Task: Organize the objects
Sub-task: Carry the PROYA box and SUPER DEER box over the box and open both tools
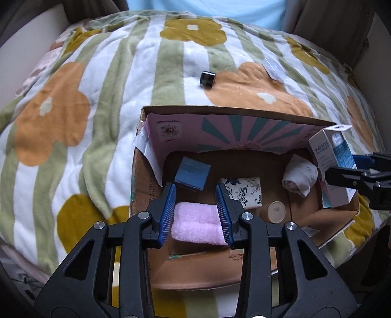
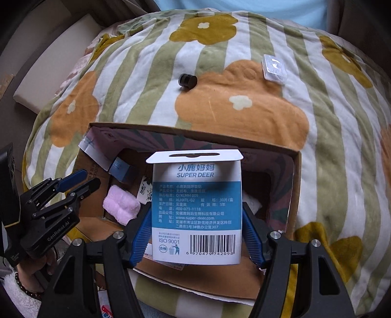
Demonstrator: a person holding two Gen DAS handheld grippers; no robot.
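Packing step: right claw (image 2: 195, 234) pinching white/blue Super Deer box (image 2: 196, 208) over cardboard box (image 1: 234, 115) right end, needs lowering & release; left claw (image 1: 195, 215) spread around pink towel (image 1: 196, 223) inside.

Fleece blanket (image 1: 102, 102): green and white stripes, orange and mustard flowers, spread over a rounded surface (bed or sofa, cannot tell). Pale cushion (image 2: 56, 66): far left, beside the blanket. Light-blue cloth (image 1: 207, 9): far edge. Light: soft, even.
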